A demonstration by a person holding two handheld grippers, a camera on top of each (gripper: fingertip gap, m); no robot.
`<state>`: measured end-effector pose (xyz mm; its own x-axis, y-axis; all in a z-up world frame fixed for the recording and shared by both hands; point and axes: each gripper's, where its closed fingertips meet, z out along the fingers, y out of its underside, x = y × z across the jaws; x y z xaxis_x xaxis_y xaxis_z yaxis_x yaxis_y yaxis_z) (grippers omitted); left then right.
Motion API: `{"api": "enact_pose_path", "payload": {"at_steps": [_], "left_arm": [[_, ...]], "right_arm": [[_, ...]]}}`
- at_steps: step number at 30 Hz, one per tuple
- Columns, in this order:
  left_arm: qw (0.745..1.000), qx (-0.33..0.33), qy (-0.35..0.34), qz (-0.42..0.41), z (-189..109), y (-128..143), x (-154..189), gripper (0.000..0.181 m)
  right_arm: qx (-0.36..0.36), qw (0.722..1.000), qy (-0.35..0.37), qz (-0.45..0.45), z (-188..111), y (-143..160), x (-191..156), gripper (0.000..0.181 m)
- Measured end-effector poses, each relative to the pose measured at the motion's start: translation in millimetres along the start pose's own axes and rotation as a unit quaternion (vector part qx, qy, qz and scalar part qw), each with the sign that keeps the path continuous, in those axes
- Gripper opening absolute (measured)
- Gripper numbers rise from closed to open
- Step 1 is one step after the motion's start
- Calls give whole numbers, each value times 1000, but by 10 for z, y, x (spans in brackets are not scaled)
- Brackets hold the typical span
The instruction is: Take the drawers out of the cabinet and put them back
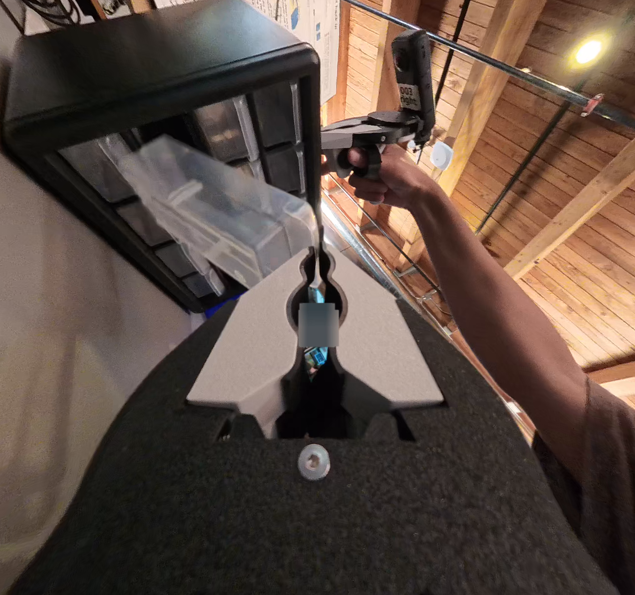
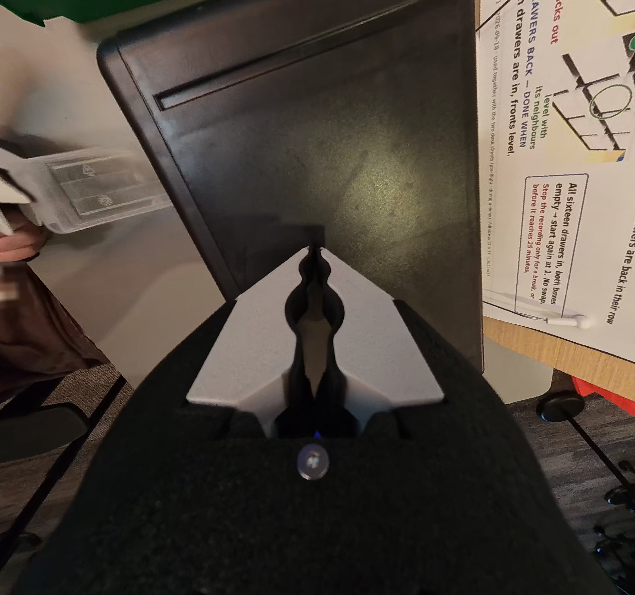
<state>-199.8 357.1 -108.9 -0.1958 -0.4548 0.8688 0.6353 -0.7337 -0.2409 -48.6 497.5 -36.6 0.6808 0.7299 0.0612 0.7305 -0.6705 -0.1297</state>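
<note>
1. Right, status check. My left claw (image 1: 318,262) is pinched nearly closed on the thin front lip of a clear plastic drawer (image 1: 220,207); the tips sit tight together w/ only that lip between them.
2. The drawer hangs at a slant in front of the black cabinet (image 1: 147,73). It looks mostly or fully out of its slot, but the frame is blurred so I can't tell if its back end is free of the opening.
3. My right claw (image 2: 314,252) is closed, nothing in it. Its tips are at or very near the cabinet's dark side panel; I read that as bracing the cabinet, contact itself not certain.
4. The right wrist view shows the same drawer (image 2: 103,193) sticking out past the cabinet's front edge at the far left, w/ small contents inside.
5. Progress, as far as I can judge: several drawers are seated in the cabinet (image 1: 275,121), and a dark gap shows behind the held one. Can't count how many are in vs out, since most of the front is hidden by the drawer and blur.
6. Can't tell whether this drawer is on its way out or going back in.
7. Either way, much of the job seems left: this drawer needs to end seated flush, and the others likely need their turn.
8. An instruction poster (image 2: 556,131) hangs beside the cabinet.
</note>
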Motion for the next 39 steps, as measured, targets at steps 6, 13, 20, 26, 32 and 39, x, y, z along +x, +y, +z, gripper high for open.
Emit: {"api": "enact_pose_path", "payload": {"at_steps": [6,13,20,26,32,39], "left_arm": [[996,-73,40,-45,-97,232,239,0],[966,-242,-36,-88,-406,640,234,0],[932,-317,-138,-107,-779,685,109,1],[901,-375,-198,-92,-1090,736,-26,5],[866,-437,-237,-61,-1338,559,-93,7],[806,-512,-295,34,-1320,319,-368,10]], "right_arm": [[4,1000,3,3,-1,0,1,0],[9,1000,2,5,-2,0,1,0],[2,1000,7,-2,-4,0,3,0],[7,1000,18,-15,-7,-2,5,0],[32,999,34,-25,-10,-6,6,0],[66,997,31,-18,-12,-8,5,0]]}}
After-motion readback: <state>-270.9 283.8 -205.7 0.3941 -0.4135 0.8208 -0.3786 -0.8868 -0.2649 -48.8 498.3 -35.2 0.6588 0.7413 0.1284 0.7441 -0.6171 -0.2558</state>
